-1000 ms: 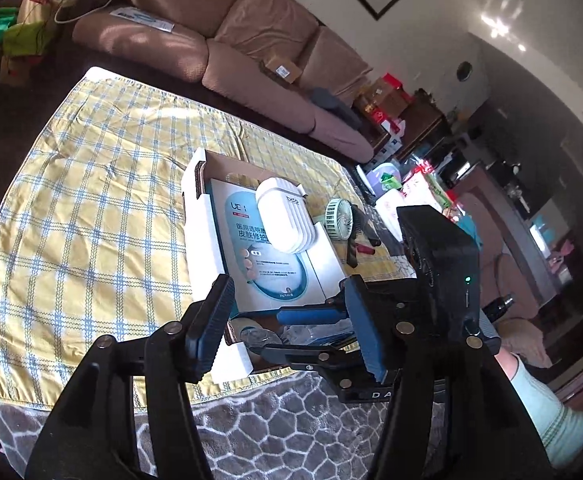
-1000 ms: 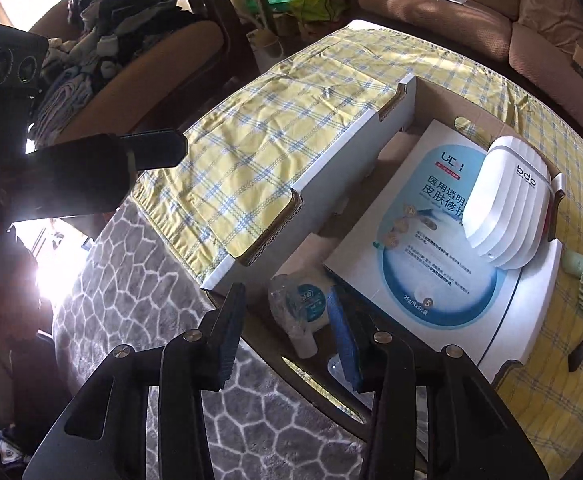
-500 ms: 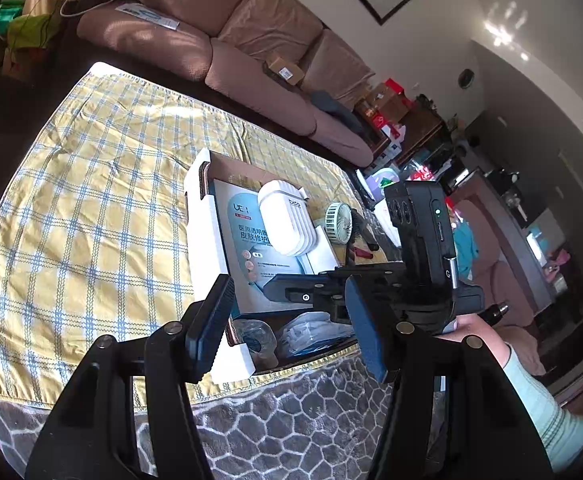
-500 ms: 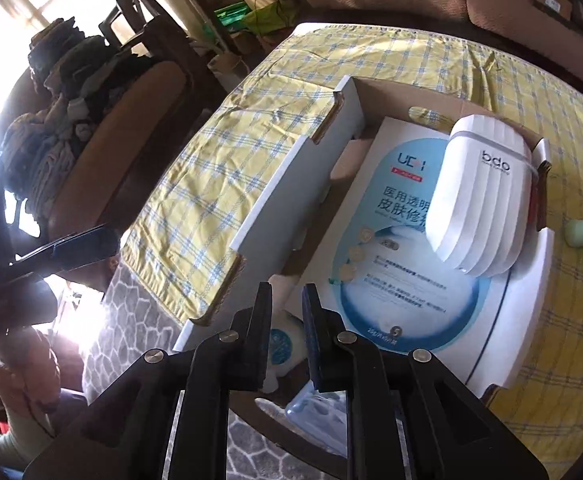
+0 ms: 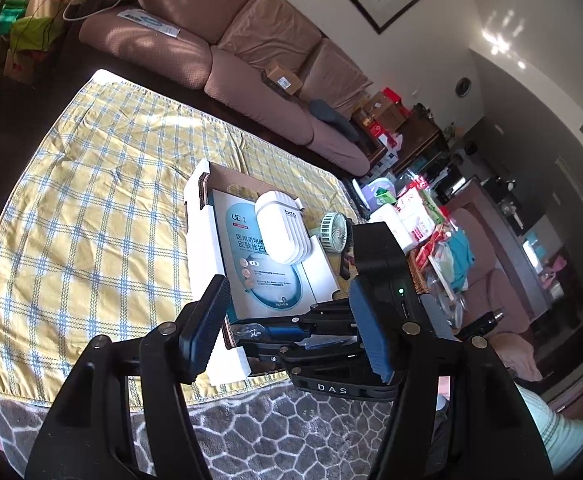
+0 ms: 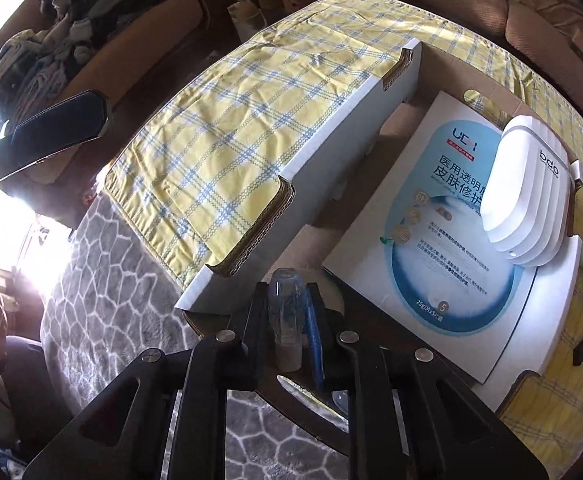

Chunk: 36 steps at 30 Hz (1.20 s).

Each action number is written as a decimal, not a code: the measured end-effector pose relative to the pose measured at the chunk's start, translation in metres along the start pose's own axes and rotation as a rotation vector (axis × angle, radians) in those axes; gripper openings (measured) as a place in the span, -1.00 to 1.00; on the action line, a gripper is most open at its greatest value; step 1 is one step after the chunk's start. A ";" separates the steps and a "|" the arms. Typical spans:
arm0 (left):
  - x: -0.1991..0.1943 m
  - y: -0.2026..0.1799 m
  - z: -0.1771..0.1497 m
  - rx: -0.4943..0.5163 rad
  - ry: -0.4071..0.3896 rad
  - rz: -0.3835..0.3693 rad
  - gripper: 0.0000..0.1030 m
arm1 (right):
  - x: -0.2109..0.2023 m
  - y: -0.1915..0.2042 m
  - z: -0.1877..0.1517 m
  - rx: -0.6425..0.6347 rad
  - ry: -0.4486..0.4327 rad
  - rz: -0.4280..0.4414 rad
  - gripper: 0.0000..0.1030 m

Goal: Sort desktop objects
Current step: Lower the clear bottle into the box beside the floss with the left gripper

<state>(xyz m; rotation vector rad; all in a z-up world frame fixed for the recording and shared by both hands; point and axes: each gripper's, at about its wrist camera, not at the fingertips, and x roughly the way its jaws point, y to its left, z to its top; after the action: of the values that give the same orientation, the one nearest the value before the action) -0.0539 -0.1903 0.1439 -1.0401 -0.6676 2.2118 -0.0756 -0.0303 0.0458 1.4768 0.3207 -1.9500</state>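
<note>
My right gripper (image 6: pixel 286 294) is shut on a small clear bottle (image 6: pixel 285 320), which points away from me between the pads at the near end of the cardboard box (image 6: pixel 331 152). In the box lie a flat blue-and-white carton (image 6: pixel 431 240) and, on it, a white ribbed case (image 6: pixel 527 200). My left gripper (image 5: pixel 287 292) hovers over the table's near edge, its jaws opening with nothing between them. Past its fingers I see the right gripper's black body (image 5: pixel 383 272), the box (image 5: pixel 199 240) and the white case (image 5: pixel 281 232).
A yellow checked cloth (image 5: pixel 91 220) covers the table, and a small green fan (image 5: pixel 333 230) lies right of the box. A grey patterned rug (image 5: pixel 271 432) lies below the near edge. A brown sofa (image 5: pixel 231 60) stands behind, with cluttered surfaces (image 5: pixel 431 232) at right.
My right gripper's jaws, open around the small bottle a second ago, have closed on it, and the bottle is now tipped over between the pads. The left gripper has hardly moved.
</note>
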 end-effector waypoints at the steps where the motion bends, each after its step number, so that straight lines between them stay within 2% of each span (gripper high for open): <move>1: -0.001 0.000 0.000 -0.003 -0.003 -0.003 0.13 | -0.005 -0.005 0.000 0.032 -0.023 0.023 -0.68; 4: -0.002 0.001 0.001 -0.011 -0.015 -0.021 0.25 | -0.027 -0.027 -0.001 0.160 -0.121 0.138 -0.68; 5: -0.002 0.000 0.000 -0.010 -0.017 -0.027 0.36 | -0.034 -0.036 -0.002 0.215 -0.156 0.203 -0.68; 7: -0.002 -0.006 0.000 0.015 -0.021 -0.046 0.41 | -0.047 -0.055 -0.009 0.349 -0.236 0.349 -0.68; 10: 0.001 -0.026 -0.004 0.117 -0.020 -0.041 0.43 | -0.057 -0.083 -0.024 0.569 -0.363 0.582 -0.68; 11: 0.002 -0.034 -0.007 0.156 -0.017 -0.030 0.43 | -0.059 -0.089 -0.028 0.623 -0.399 0.639 -0.68; 13: 0.005 -0.047 -0.011 0.216 -0.022 0.007 0.43 | -0.062 -0.094 -0.034 0.681 -0.440 0.698 -0.68; 14: 0.008 -0.052 -0.014 0.244 -0.024 0.031 0.42 | -0.064 -0.093 -0.035 0.689 -0.449 0.707 -0.68; 17: 0.019 -0.061 -0.019 0.307 0.000 0.096 0.04 | -0.070 -0.087 -0.034 0.701 -0.459 0.732 -0.68; 20: 0.029 -0.058 -0.022 0.306 0.036 0.115 0.01 | -0.076 -0.086 -0.035 0.712 -0.480 0.754 -0.68; 23: 0.031 -0.056 -0.024 0.288 0.040 0.093 -0.12 | -0.078 -0.087 -0.037 0.716 -0.492 0.761 -0.68; 25: 0.029 -0.056 -0.023 0.290 0.027 0.085 -0.27 | -0.074 -0.086 -0.038 0.719 -0.487 0.771 -0.68; 27: 0.028 -0.057 -0.022 0.292 0.032 0.072 -0.57 | -0.070 -0.085 -0.040 0.722 -0.480 0.778 -0.68; 32: 0.034 -0.056 -0.025 0.296 0.070 0.094 -0.66 | -0.061 -0.083 -0.042 0.736 -0.455 0.791 -0.68; 36: 0.038 -0.055 -0.028 0.293 0.097 0.097 -0.75 | -0.065 -0.082 -0.042 0.713 -0.446 0.739 -0.68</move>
<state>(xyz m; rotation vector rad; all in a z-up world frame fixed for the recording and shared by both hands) -0.0341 -0.1207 0.1454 -1.0362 -0.2443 2.2405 -0.0861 0.0784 0.0763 1.2164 -1.0642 -1.7319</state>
